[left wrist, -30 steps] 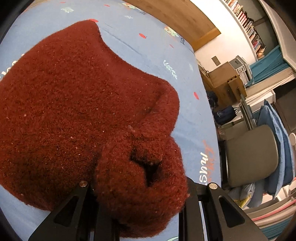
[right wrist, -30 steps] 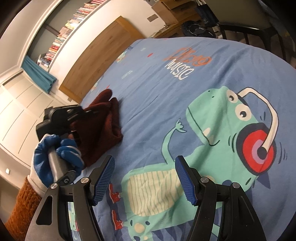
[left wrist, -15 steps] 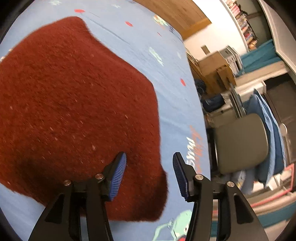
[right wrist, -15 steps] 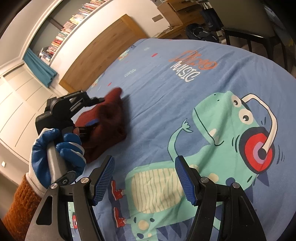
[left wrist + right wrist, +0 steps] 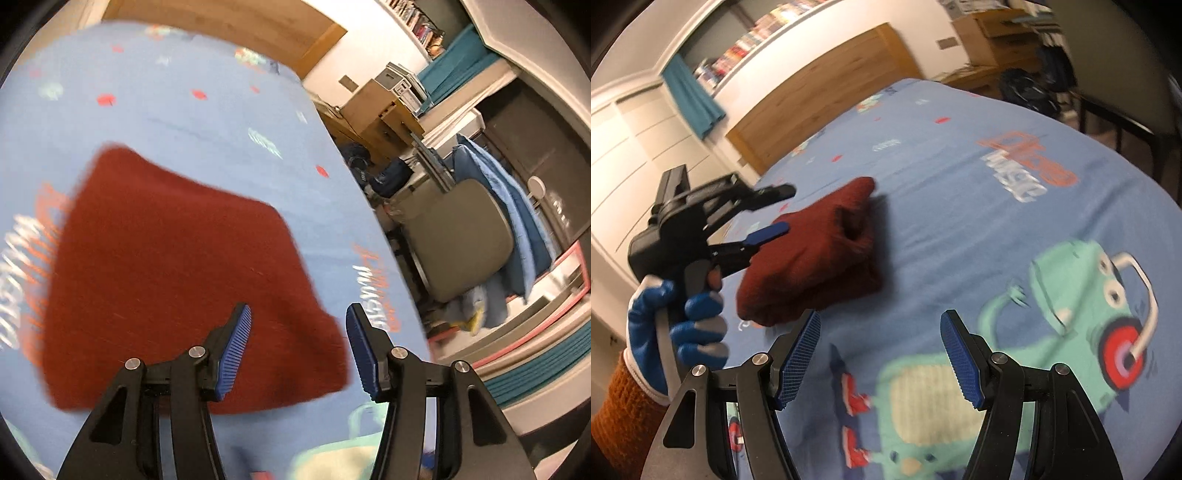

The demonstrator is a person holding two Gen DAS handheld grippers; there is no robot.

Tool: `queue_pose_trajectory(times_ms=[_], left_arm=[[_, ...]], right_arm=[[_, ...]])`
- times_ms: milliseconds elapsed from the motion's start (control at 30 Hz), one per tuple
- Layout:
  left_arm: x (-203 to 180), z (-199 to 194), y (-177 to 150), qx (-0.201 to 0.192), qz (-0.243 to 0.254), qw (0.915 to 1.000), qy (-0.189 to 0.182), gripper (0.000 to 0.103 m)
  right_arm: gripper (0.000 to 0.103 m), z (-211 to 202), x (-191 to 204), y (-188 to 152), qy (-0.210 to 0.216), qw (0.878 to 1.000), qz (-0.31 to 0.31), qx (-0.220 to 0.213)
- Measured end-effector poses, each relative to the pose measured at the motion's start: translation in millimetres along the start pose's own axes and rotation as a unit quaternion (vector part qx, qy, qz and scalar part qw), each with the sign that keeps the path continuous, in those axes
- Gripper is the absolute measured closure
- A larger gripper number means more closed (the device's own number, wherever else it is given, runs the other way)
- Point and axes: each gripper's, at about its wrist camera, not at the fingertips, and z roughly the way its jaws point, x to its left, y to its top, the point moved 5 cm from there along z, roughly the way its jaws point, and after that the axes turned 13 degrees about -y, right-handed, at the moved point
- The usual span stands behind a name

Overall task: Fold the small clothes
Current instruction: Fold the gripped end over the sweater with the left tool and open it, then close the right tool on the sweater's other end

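The dark red knit garment [image 5: 177, 280] lies folded on the bed's blue dinosaur sheet [image 5: 997, 236], blurred at its edges. It sits just ahead of my left tongs [image 5: 297, 350], which are apart and empty, and ahead-left of my right tongs [image 5: 881, 358], also apart. A grey chair [image 5: 458, 236] stands beyond.

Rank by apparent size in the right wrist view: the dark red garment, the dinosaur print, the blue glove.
1. dinosaur print, largest.
2. dark red garment.
3. blue glove, smallest, though it sits nearer the camera, so true size is unsure.
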Motion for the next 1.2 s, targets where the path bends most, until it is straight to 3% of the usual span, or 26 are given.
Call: queue_pose_trajectory(times_ms=[133,233,467,633,800,900,1100,1200], left_arm=[[26,-31,11,-0.003,0.037,0.9985,0.042,0.055],[40,-42,4,0.001,0.054,0.9971,0.053,0.055],[55,-26,-27,0.033,0.105,0.9919,0.062,0.055],[81,-14,-53,0.056,0.118,0.9895,0.063,0.055],[95,-12,-79,0.046,0.131,0.9889,0.052,0.055],[99,-10,-77,0.043,0.126,0.9899,0.049,0.055],[90,-17,-63,0.053,0.119,0.9892,0.067,0.054],[81,-29,-56,0.051,0.108,0.9911,0.058,0.048]], right_arm=[[0.034,15,40,18,0.017,0.999,-0.032,-0.005],[0.034,31,74,34,0.034,0.998,-0.055,-0.011],[0.034,86,121,66,0.04,0.996,-0.084,-0.011],[0.034,132,114,74,0.012,0.996,-0.085,0.0],[0.032,183,97,50,-0.004,0.995,-0.086,0.04],[0.031,186,94,46,0.005,0.996,-0.085,0.023],[0.029,184,102,51,-0.006,0.993,-0.106,0.049],[0.029,173,107,55,-0.006,0.991,-0.122,0.058]])
